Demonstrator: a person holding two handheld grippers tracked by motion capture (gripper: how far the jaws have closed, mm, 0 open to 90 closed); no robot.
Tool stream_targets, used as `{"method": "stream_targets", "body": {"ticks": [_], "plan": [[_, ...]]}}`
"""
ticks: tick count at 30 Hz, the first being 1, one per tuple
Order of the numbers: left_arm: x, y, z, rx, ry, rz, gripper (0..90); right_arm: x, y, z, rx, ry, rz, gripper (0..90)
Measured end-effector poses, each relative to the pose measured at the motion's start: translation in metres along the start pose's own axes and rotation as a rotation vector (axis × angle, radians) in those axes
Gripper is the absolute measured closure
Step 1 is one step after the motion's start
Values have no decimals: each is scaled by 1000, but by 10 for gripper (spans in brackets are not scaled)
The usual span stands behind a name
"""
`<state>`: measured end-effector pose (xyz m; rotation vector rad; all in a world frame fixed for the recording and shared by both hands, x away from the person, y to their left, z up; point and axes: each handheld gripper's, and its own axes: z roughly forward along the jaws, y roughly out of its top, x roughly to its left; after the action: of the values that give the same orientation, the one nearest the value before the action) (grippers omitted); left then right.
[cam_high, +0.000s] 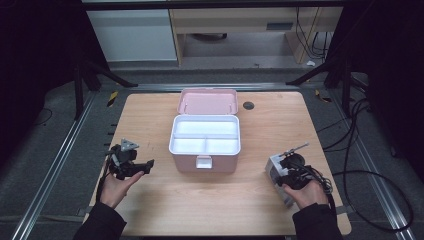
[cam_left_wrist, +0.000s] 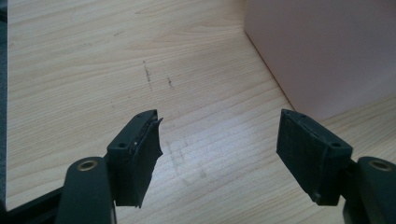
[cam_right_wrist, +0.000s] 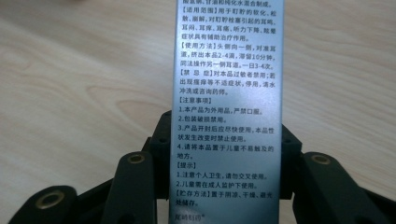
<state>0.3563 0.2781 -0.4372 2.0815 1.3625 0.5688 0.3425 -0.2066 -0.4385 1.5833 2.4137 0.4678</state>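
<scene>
Nearest the person, the right gripper (cam_high: 287, 172) sat at the right front of the wooden surface (cam_high: 260, 200), its jaws on either side of a small silvery-grey carton (cam_high: 276, 172). In the right gripper view the carton (cam_right_wrist: 229, 107) stood between the two black jaws, which met its side walls and so gripped it. That view alone made the printing legible: dense black Chinese text in bracketed sections, with numbered lines one to four under one heading and one to two under another; the high view gave just a pale box with no readable print.

The left gripper (cam_high: 142, 167) lay at the left front, held in the left hand (cam_high: 116, 189), jaws spread wide with nothing between them. The left gripper view showed bare wood with faint scuff marks between the pads (cam_left_wrist: 140, 158), and the pink box wall (cam_left_wrist: 322, 51) just beyond to one side.

Farther back, mid-surface, stood the pink storage box (cam_high: 204, 165) with its lid (cam_high: 208, 101) tipped open behind it. Its white tray (cam_high: 204, 135) was split into one long rear compartment and two front ones, all empty. A dark round grommet (cam_high: 248, 105) sat beside the lid.
</scene>
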Motion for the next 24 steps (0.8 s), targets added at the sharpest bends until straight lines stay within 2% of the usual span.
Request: {"method": "stream_targets", "body": {"ticks": [4, 7, 12, 16, 20, 24], "plan": [[0, 0, 0, -2, -2, 1, 301, -21, -2, 0, -3, -30, 41, 558], [-1, 1, 0, -2, -5, 1, 302, -31, -6, 4, 4, -35, 53, 556], [0, 1, -1, -5, -5, 1, 302, -38, -9, 10, 31, -46, 57, 552], [0, 1, -2, -14, -8, -4, 302, -39, -10, 11, 28, -44, 50, 525], [-1, 3, -4, -32, -12, -11, 311, -38, -10, 9, -24, -81, 29, 398], [-1, 7, -9, -59, -23, -18, 319, -36, -8, -1, -131, -116, 14, 313]]}}
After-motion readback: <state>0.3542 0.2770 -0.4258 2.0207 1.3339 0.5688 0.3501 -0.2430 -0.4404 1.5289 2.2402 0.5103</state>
